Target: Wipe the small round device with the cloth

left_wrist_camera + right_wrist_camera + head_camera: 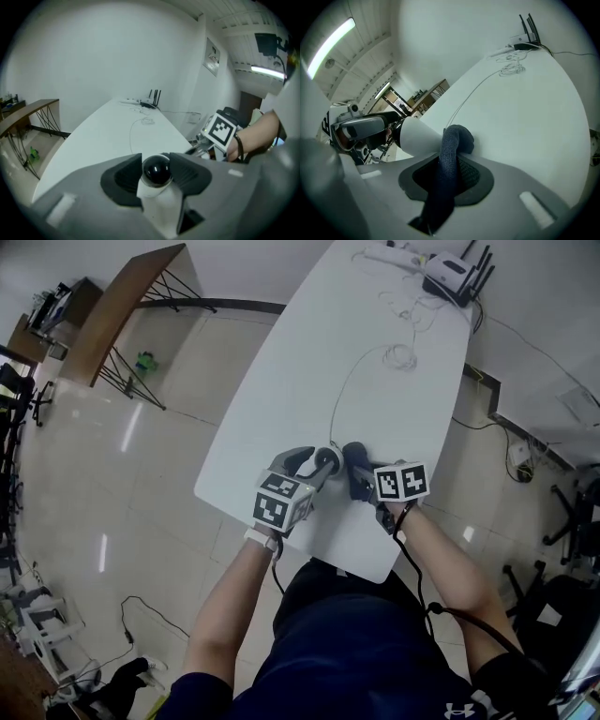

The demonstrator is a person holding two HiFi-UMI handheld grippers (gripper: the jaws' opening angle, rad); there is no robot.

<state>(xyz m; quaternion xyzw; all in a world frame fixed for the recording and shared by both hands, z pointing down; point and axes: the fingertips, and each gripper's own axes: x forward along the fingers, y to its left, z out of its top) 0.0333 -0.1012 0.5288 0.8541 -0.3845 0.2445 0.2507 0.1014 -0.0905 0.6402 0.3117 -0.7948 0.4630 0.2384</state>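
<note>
**Device clamped in the left gripper, cloth in the right, the two meeting over the table's near end**

The white table [375, 381] stretches away ahead of both grippers, which work side by side above its near end. A wooden desk [122, 306] stands on the floor well off to the left of the left gripper, apart from the table. A router [448, 276] with upright antennas sits at the table's far end, well ahead of the right gripper.

The left gripper [317, 465] has its jaws set wide, and its dark pads press on either side of the small round device. The right gripper [356, 470] sits just beside it. Its jaws are nearly together, clamped on the cloth, which runs back between the pads as a narrow folded band. From the left gripper view, the right gripper's marker cube [220, 130] shows close by on the right.

The cloth [449, 164] is dark blue. Its rounded free end sticks out past the right gripper's jaw tips and touches the device's white side.

The small round device [157, 171] has a white body and a glossy black dome. It sits between the left gripper's jaw tips, with the dome level with the pads. In the right gripper view its white body [419, 138] reaches from the left gripper across to the cloth.

A thin cable [352, 381] runs over the table from beside the grippers toward the far end, where it lies in a loose coil.
</note>
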